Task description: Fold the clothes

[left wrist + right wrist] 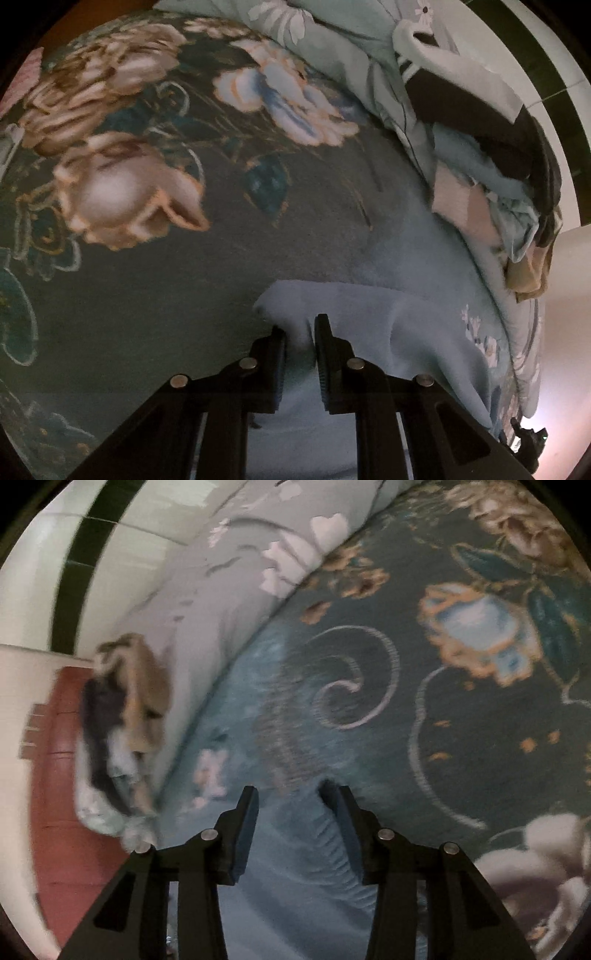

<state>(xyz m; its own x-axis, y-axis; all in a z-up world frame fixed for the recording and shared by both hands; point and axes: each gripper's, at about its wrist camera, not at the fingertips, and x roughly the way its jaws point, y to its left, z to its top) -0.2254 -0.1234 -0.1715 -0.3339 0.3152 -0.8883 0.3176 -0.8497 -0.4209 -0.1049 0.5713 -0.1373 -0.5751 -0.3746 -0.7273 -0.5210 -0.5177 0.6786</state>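
A light blue garment (pixel 373 332) lies on a dark floral blanket (pixel 155 280). In the left wrist view my left gripper (pixel 300 328) is shut on a raised fold at the garment's left edge, and cloth fills the narrow gap between the jaws. In the right wrist view the same blue garment (pixel 295 878) shows a ribbed hem running under my right gripper (pixel 291 791). Those jaws stand apart over the cloth, and the pads do not visibly press on it. That view is blurred.
A pale green flowered quilt (pixel 332 48) (pixel 229 576) is bunched along the blanket's edge. A heap of mixed clothes (pixel 498 173) (pixel 125 720) sits on it. Beyond are a white tiled wall with a dark stripe (pixel 85 561) and a red floor (pixel 62 812).
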